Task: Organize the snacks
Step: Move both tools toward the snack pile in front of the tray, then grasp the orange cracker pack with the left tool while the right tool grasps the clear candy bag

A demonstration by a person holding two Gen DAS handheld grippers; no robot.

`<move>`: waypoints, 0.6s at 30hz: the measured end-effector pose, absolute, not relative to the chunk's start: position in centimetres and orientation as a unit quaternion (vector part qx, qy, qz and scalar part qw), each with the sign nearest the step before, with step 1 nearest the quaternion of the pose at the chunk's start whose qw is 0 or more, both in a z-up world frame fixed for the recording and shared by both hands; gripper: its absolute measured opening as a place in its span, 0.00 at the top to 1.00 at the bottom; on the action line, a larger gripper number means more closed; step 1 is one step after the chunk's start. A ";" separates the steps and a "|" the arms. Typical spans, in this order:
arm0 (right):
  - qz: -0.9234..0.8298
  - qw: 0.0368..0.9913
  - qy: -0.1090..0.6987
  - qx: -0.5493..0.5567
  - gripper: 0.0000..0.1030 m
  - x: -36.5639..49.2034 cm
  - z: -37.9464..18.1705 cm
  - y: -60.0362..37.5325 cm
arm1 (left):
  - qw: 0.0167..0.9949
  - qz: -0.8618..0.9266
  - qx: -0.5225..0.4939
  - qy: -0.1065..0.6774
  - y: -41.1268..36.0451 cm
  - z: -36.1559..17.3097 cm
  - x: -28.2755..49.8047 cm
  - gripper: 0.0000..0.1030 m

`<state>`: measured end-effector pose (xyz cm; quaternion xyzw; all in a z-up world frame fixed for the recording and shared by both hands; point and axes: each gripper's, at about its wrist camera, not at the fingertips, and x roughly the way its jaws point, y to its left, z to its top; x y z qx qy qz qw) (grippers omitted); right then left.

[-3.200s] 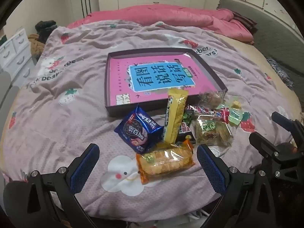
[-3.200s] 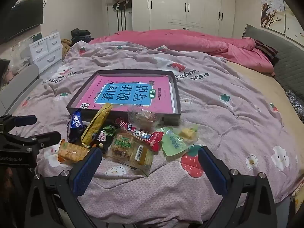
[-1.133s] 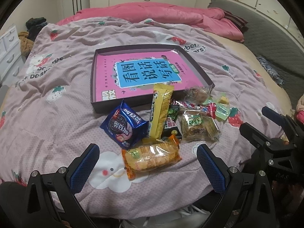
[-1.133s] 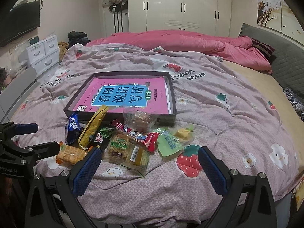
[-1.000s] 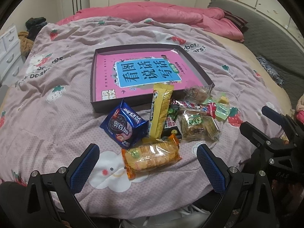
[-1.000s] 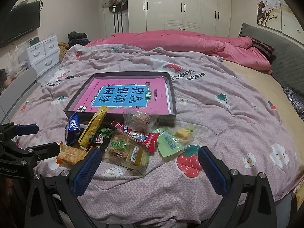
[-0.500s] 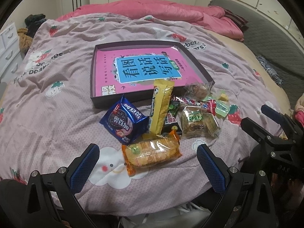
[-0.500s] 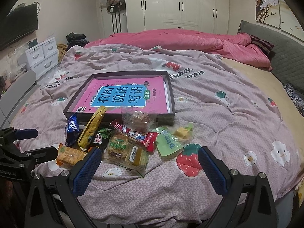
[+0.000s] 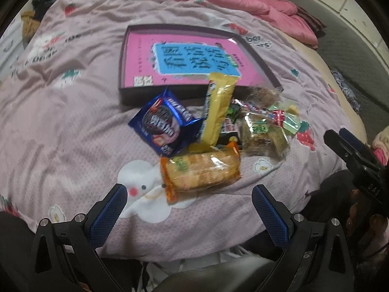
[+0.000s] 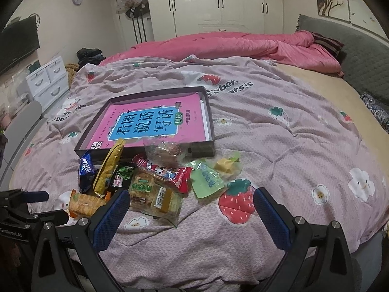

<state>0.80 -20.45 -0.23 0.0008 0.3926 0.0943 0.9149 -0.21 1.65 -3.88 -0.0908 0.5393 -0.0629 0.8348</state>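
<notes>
A pile of snacks lies on the bed in front of a shallow dark box (image 9: 126,56) (image 10: 209,112) holding a pink book. In the left wrist view I see an orange cracker pack (image 9: 200,169), a blue cookie pack (image 9: 163,124), a yellow bar (image 9: 217,112) leaning on the box edge, and a clear pastry pack (image 9: 263,133). My left gripper (image 9: 189,213) is open and empty, just short of the cracker pack. My right gripper (image 10: 189,215) is open and empty, near the pastry pack (image 10: 153,194), a red candy wrapper (image 10: 167,172) and a green pouch (image 10: 206,178).
The snacks lie on a mauve strawberry-print quilt (image 10: 291,133). A pink duvet (image 10: 231,43) is bunched at the far side. White drawers (image 10: 46,80) stand at the left. Each gripper shows at the edge of the other's view, the right gripper (image 9: 352,150) and the left gripper (image 10: 22,206).
My left gripper has moved forward and down toward the cracker pack, with motion blur now. The right gripper has edged closer to the snacks. No snack has moved.
</notes>
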 end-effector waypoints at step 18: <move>0.090 0.913 0.398 0.011 0.01 3.0 -1.3 -20.6 | 0.827 -0.073 -0.056 0.555 -1.4 -5.8 2.0 0.01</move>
